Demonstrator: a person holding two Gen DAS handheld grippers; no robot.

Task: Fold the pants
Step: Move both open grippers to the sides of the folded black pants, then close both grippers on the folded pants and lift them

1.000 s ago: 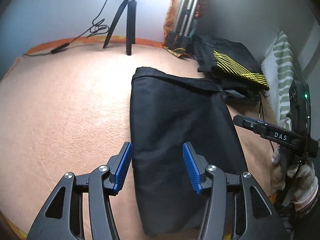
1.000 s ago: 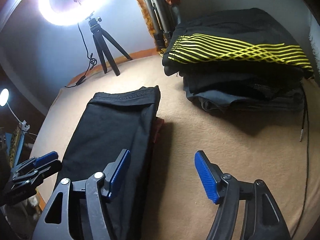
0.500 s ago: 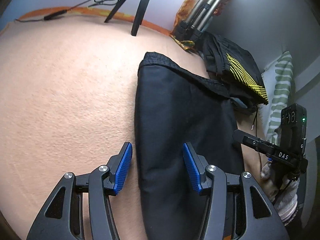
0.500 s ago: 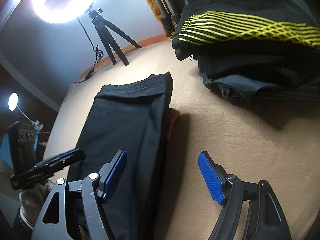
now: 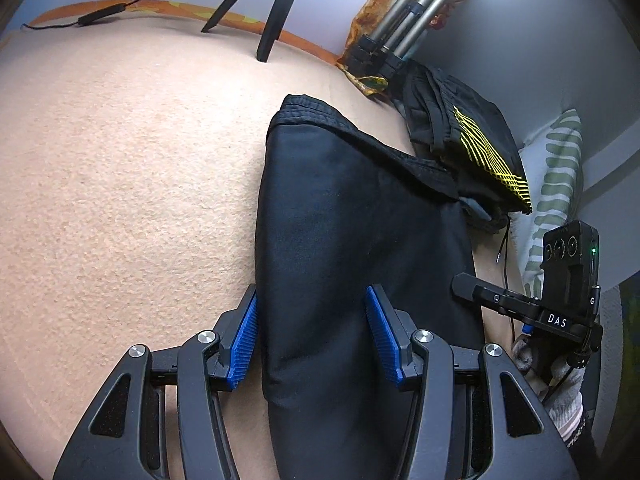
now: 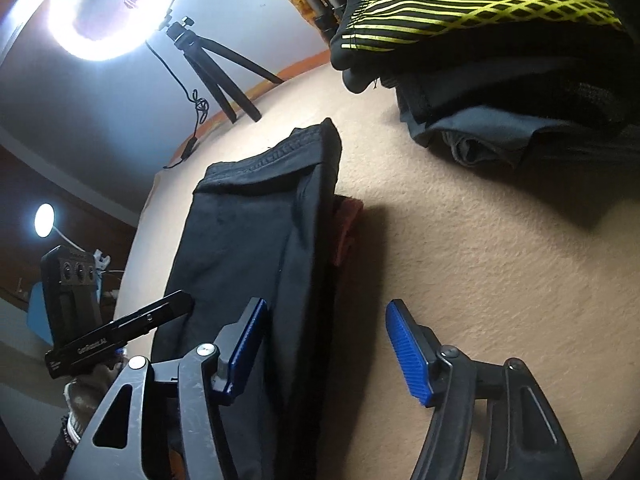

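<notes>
Black pants lay folded lengthwise on the bed; my left gripper and right gripper straddled their side edges, jaws apart.

White letters "DAS" stand on the black bar of the right gripper, seen from the left wrist view, with a single "G" on its camera block just above. In the right wrist view, the left gripper carries pale print along its bar, too blurred to read
</notes>
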